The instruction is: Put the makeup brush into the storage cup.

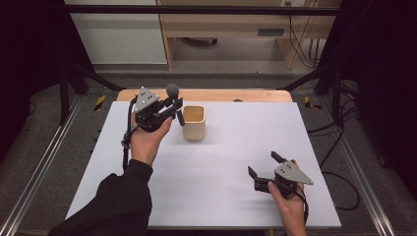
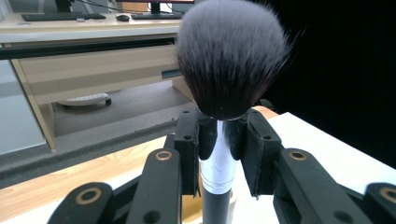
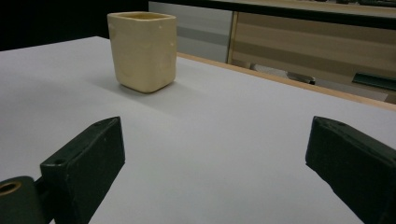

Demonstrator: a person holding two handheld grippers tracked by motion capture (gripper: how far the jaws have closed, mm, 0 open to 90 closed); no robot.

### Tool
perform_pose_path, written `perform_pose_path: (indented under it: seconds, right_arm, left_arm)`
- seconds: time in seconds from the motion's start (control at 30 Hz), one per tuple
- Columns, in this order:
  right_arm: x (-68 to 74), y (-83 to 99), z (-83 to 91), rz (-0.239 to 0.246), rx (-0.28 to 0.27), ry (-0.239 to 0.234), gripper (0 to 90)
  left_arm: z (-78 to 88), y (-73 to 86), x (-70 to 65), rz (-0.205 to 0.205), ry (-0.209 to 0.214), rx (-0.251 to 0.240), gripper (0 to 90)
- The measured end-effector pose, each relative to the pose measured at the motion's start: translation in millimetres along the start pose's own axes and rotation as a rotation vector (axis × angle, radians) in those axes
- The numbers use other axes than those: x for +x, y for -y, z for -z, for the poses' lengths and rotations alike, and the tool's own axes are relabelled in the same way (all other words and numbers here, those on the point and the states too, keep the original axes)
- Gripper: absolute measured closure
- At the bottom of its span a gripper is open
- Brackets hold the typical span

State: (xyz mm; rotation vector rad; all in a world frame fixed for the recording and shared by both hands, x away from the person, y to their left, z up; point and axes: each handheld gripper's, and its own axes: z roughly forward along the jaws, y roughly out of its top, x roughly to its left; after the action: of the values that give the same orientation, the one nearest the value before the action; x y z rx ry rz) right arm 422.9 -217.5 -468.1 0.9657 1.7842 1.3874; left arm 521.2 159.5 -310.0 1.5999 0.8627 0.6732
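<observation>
On table: one cup [image 1: 193,123] (one brush [image 2: 223,88])

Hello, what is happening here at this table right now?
A person works at a white table with a gripper in each hand. The left gripper is shut on a makeup brush, clamping its silver ferrule with the dark bristles pointing up. It holds the brush just beside a cream square cup standing upright on the table; the brush is not in the cup yet. The right gripper sits low near the table's front right, jaws wide open with nothing between them.
</observation>
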Motion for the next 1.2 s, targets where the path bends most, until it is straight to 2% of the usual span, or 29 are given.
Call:
perform_pose_path:
  seconds: [0.23, 0.73, 1.2]
  right_arm:
    - [0.8, 0.7, -0.3, -0.008, 0.002, -0.002, 4.9]
    - [0.6, 0.9, 0.6, -0.008, 0.001, -0.008, 5.2]
    - [0.4, 1.3, 0.7, -0.002, -0.001, -0.012, 5.2]
  left_arm:
    - [-3.5, -4.1, -2.2, -0.005, 0.000, -0.004, 69.9]
    - [-27.9, -1.1, -1.7, -0.020, -0.032, 0.014, 70.0]
    - [-41.7, 4.9, -0.1, -0.004, -0.044, 0.017, 70.0]
